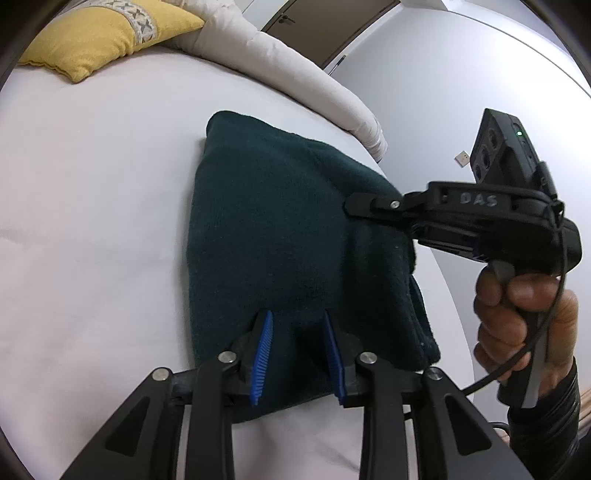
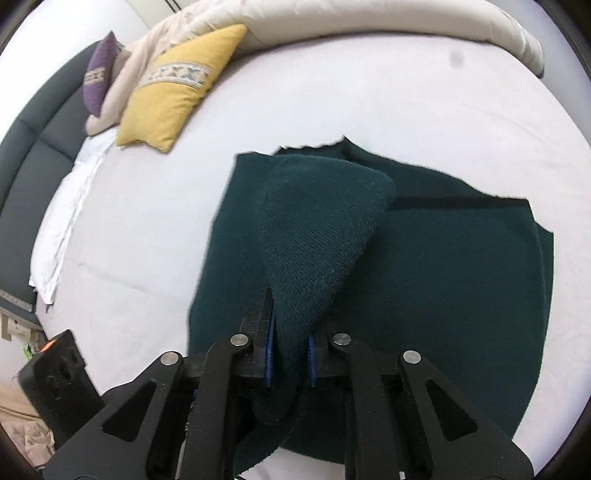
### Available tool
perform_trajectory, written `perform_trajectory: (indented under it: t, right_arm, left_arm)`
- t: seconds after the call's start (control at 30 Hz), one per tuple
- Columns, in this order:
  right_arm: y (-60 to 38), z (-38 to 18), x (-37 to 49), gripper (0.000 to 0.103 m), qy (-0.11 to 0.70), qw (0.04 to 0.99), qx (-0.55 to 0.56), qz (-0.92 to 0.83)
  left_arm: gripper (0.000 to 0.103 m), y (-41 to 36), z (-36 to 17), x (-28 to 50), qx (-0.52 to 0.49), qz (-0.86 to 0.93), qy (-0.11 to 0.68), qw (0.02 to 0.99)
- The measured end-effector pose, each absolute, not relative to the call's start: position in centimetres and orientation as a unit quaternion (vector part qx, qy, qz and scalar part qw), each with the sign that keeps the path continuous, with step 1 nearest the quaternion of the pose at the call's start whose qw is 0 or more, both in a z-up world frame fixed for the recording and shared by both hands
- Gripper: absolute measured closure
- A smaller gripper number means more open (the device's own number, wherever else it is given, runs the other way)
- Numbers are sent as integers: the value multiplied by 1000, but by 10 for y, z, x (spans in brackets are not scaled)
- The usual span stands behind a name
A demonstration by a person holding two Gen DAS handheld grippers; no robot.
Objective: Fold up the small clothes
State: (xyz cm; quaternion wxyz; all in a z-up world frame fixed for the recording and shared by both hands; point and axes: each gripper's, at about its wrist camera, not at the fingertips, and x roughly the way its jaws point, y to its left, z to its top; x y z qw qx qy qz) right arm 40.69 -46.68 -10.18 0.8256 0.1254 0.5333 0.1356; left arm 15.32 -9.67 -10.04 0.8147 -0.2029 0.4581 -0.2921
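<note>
A dark green knitted garment [image 1: 280, 236] lies on the white bed sheet [image 1: 92, 206]. My left gripper [image 1: 298, 354] is open just above the garment's near edge, blue pads apart, holding nothing. My right gripper [image 2: 290, 354] is shut on a fold of the garment [image 2: 317, 229] and holds it lifted above the rest of the cloth [image 2: 461, 277]. In the left wrist view the right gripper [image 1: 354, 205] shows at the garment's right side, held by a hand [image 1: 524, 317].
A yellow cushion [image 2: 177, 92] and a purple cushion [image 2: 98, 79] lie at the head of the bed. A rolled cream duvet [image 2: 369, 18] runs along the far side. A dark headboard [image 2: 33, 147] stands at left. The bed edge [image 1: 424, 236] is close on the right.
</note>
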Motion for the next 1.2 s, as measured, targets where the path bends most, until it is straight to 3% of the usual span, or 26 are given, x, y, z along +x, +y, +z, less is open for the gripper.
perform_trajectory:
  t: [0.23,0.53,0.9,1.0,1.1,1.2]
  right_arm:
    - [-492,-90,399,93,524,828,140,142]
    - [-569,-124,402,93,510,831,187,124]
    - [-638,-119,385,93,462,858,196,109]
    - [-660,-138,382,93,467,854,210,92]
    - [-680,-194,379,93,505,822,254,67]
    - [-694,-199,367,92,473,821,310,79]
  left_arm:
    - [69,-98,-88,148,-191,-303,447,820]
    - [67,-122,-74,151,-153,-318,436,827]
    - [57,-165,-60,166,-86,-333,421,840]
    - [55,-179,-71,169,-60,-323,425,843]
    - [56,-182,-97,172,-53,-318,459,828]
    - [56,-183,-101,162,-32,-318,448,835]
